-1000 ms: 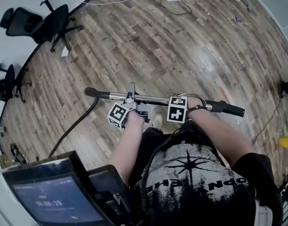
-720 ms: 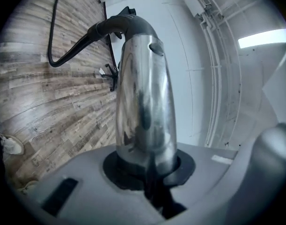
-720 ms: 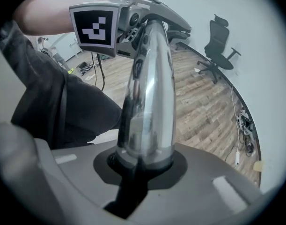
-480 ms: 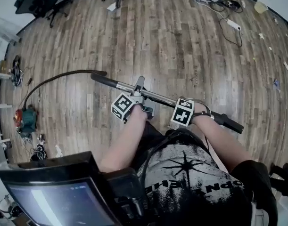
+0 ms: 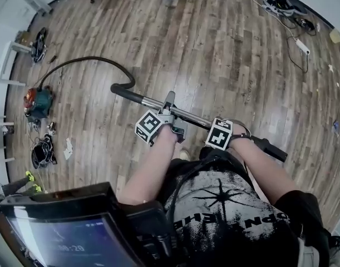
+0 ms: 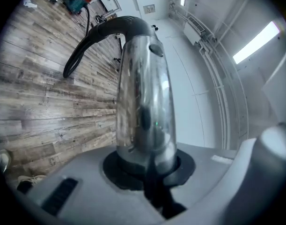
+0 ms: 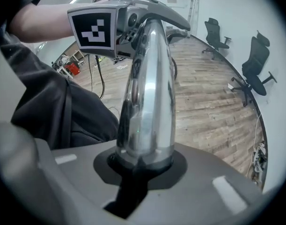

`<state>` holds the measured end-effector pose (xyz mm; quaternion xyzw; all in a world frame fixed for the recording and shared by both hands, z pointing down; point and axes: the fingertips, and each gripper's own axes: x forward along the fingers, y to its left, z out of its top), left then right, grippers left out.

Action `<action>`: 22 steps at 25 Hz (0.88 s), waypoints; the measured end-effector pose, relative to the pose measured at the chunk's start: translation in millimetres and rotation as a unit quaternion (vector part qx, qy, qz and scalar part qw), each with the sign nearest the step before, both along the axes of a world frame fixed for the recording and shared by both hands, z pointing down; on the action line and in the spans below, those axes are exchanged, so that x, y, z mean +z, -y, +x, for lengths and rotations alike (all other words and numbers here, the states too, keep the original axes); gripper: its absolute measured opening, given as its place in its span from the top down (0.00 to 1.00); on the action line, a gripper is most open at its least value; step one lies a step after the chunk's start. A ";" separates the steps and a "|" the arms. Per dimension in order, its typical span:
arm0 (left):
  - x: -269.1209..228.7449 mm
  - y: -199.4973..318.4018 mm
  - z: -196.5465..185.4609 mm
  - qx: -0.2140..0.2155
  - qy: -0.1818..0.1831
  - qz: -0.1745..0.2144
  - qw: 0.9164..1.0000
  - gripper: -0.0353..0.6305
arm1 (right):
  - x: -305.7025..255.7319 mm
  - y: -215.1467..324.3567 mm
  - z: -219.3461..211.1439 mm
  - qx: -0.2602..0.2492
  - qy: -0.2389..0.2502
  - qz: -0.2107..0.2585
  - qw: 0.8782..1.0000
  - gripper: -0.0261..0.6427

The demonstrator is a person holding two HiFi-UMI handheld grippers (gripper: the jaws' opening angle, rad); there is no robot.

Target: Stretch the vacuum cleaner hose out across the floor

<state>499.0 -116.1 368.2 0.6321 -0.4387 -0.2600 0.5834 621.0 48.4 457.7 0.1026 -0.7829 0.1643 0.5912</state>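
The long black vacuum cleaner hose [image 5: 92,58] lies on the wood-plank floor [image 5: 214,49]. It arcs from the teal-and-red vacuum cleaner body [image 5: 39,102] near the left wall to the dark bent end of the shiny chrome vacuum wand [image 5: 189,115]. That wand is held roughly level above the floor in front of the person. The left gripper [image 5: 168,111] is clamped round the tube nearer the hose end. The right gripper [image 5: 236,131] is clamped round it further along, beside the black handle grip [image 5: 270,148].
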 end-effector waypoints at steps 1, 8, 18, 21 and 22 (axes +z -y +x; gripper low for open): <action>-1.2 -7.0 -13.8 -0.006 -0.002 0.003 1.000 0.88 | -0.9 -5.4 -11.7 -0.006 -0.001 0.000 1.000 0.86; 3.7 -67.5 -93.0 -0.042 -0.016 0.010 0.999 0.88 | 3.3 -60.0 -78.9 -0.029 -0.016 0.005 0.999 0.86; 23.7 -140.8 -126.8 -0.068 -0.038 0.000 0.997 0.88 | 16.5 -126.4 -101.9 -0.051 -0.041 0.003 0.998 0.86; 10.5 -151.0 -129.7 -0.089 -0.033 0.013 0.995 0.88 | 7.4 -128.9 -100.0 -0.073 -0.032 0.013 0.997 0.86; 4.8 -155.9 -128.0 -0.095 -0.030 0.017 0.995 0.88 | 3.8 -131.5 -97.4 -0.079 -0.028 0.017 0.996 0.86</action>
